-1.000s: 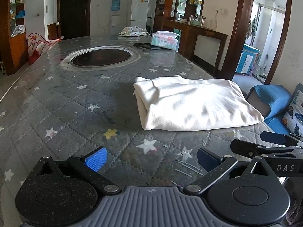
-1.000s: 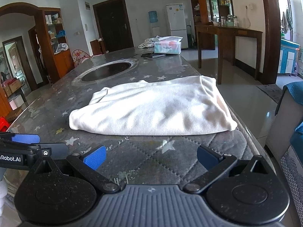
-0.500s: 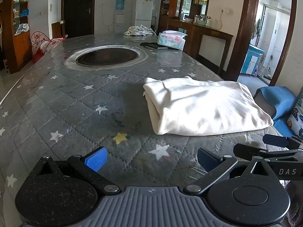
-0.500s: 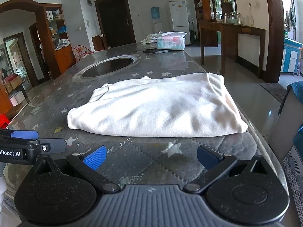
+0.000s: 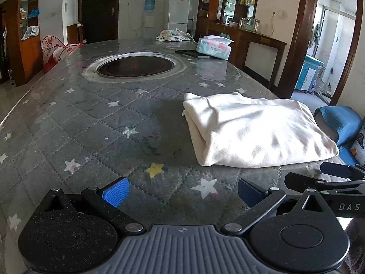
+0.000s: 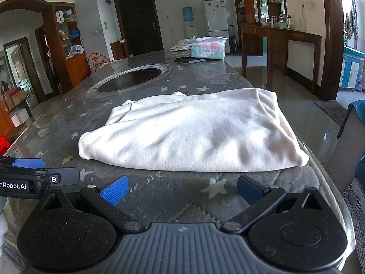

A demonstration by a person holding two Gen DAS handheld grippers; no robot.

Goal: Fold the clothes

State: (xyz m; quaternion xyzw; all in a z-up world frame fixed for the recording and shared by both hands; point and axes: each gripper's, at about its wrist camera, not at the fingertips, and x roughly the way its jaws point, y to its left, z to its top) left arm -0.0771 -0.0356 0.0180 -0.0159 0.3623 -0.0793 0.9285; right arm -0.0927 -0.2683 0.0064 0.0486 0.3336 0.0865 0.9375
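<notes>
Both cameras pulled back; only left view shows garment's (image 5: 255,132) layered fold.

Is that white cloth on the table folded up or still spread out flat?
Folded. The white cloth lies as a compact rectangle on the table, with stacked layers showing along its left edge; neither tongs touch it.

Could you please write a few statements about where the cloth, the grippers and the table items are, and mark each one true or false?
1. The folded cream-white cloth lies flat on the grey star-patterned quilted table cover. True.
2. The left gripper is clamped on the cloth. False: it is open and short of it.
3. The right gripper is open and empty. True.
4. The pastel tissue box sits on top of the cloth. False: it stands at the table's far end.
</notes>
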